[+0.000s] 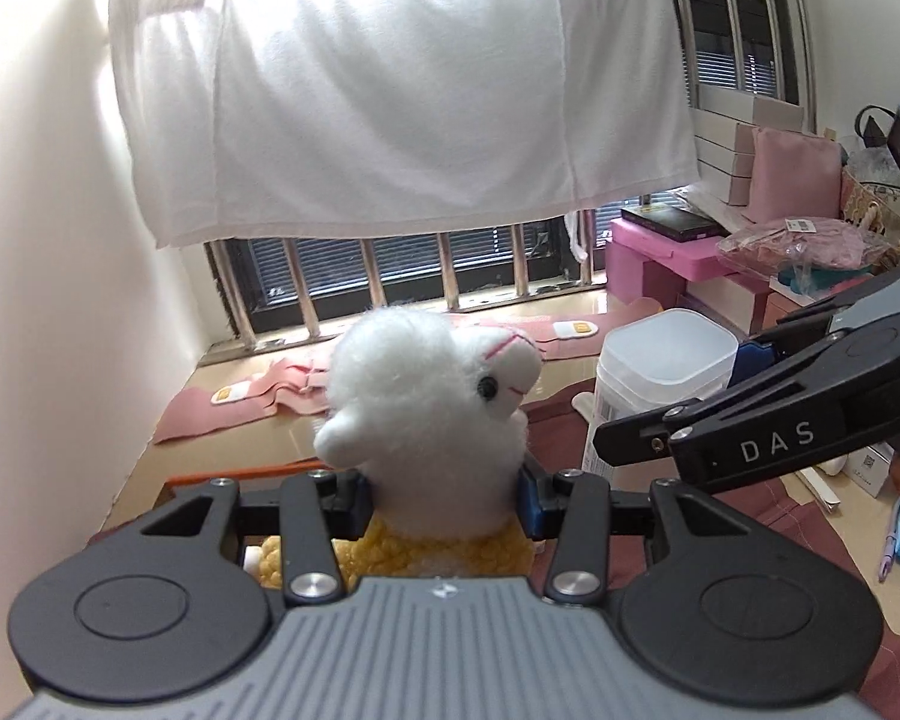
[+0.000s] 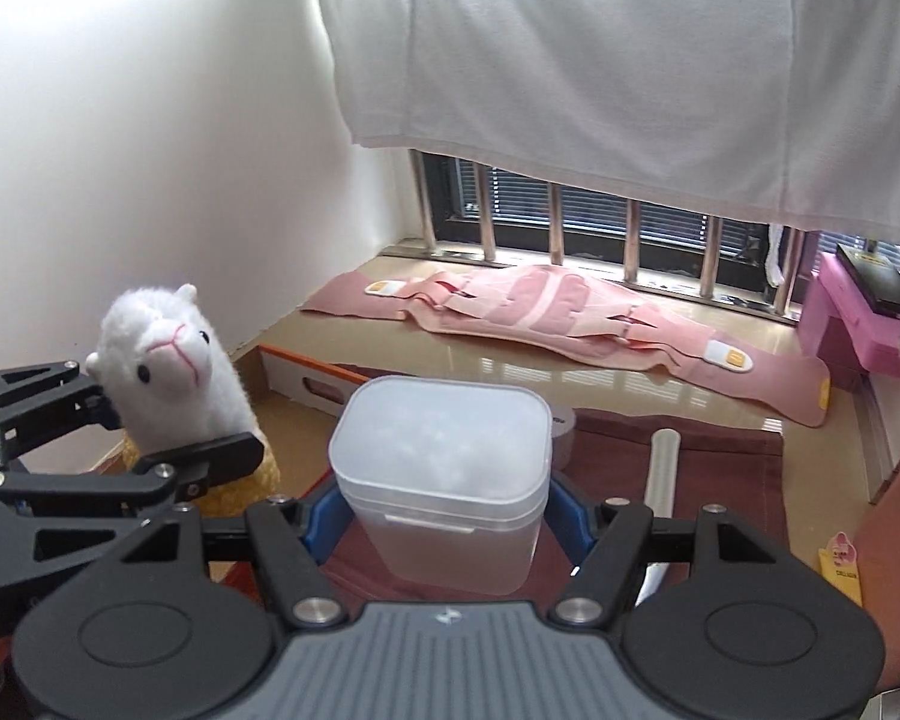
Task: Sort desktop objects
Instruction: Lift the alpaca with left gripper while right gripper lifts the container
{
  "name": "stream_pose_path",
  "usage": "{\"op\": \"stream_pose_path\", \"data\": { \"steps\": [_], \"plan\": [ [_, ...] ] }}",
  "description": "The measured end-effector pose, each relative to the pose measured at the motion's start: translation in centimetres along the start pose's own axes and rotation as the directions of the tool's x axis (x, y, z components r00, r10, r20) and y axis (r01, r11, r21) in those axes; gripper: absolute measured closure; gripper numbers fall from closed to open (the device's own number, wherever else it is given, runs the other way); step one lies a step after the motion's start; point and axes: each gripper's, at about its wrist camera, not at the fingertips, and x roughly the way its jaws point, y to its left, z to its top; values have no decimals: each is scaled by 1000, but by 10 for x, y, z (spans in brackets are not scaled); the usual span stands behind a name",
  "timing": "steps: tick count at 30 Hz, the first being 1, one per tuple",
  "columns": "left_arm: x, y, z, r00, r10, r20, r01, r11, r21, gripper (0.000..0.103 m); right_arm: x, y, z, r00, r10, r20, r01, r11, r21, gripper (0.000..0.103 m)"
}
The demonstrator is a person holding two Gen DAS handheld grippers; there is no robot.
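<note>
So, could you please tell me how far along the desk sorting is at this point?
Nothing looks put away yet. In hand: the left gripper is clamped on the plush alpaca, and the right gripper on the lidded plastic container. Left: placing both, plus the clear tube on the maroon cloth.

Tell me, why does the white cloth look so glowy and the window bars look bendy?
Left wrist view: daylight behind the hanging white cloth washes it out, and the fisheye lens bows the window bars. Right wrist view: same bright cloth, and glare streaks the shiny ledge.
</note>
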Motion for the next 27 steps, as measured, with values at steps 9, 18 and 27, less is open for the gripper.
{"op": "stream_pose_path", "data": {
  "steps": [9,18,27],
  "plan": [
    [-43,44,-9,1000,11,-15,-11,1000,-20,58,-20,61,-3,1000,-20,17,20,1000,-8,36],
    [-103,122,-39,995,-98,-32,99,995,34,58,-41,162,-22,986,-168,4,167,981,94,36],
    [-143,193,-67,984,-159,-77,164,985,59,58,-42,261,-42,973,-228,-30,229,951,207,36]
  ]
}}
